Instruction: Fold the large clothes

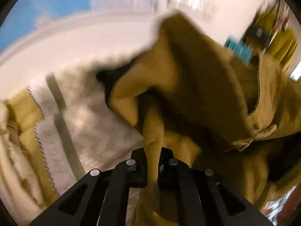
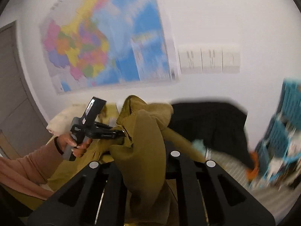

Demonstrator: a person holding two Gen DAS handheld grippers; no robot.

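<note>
A large mustard-yellow garment hangs bunched and lifted between both grippers. In the left wrist view my left gripper is shut on a narrow fold of it that runs up from the jaws. In the right wrist view my right gripper is shut on another thick bunch of the same mustard garment, which hides the fingertips. The left gripper also shows there, held by a hand with a tan sleeve, its tip buried in the fabric. The left wrist view is blurred.
A pale textured surface lies under the garment, with cream cloth at its left. A black garment lies behind. A teal crate stands at the right, a wall map and a grey door behind.
</note>
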